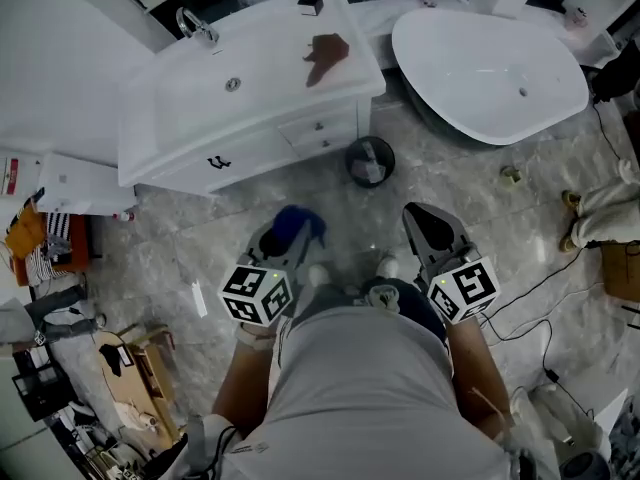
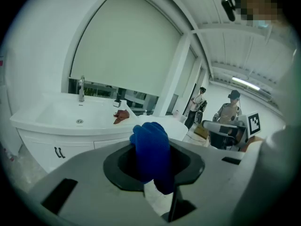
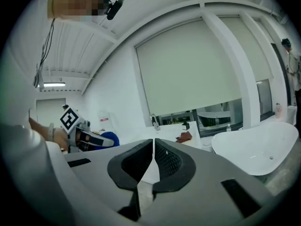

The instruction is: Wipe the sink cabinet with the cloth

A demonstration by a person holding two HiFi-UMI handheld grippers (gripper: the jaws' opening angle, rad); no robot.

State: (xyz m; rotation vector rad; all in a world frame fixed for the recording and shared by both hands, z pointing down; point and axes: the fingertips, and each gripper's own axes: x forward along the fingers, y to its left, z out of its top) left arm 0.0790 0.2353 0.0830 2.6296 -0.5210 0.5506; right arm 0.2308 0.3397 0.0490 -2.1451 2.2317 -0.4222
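A white sink cabinet stands ahead of me, with a brownish smear on the right side of its top. That smear also shows in the left gripper view, and the smear shows small in the right gripper view. My left gripper is shut on a blue cloth, held over the floor well short of the cabinet. The cloth bulges out between the jaws. My right gripper is shut with nothing in it, level with the left one.
A chrome tap and a small dark bottle sit on the cabinet top. A round bin stands on the marble floor by the cabinet's right corner. A white bathtub lies to the right. Clutter and cables line both sides.
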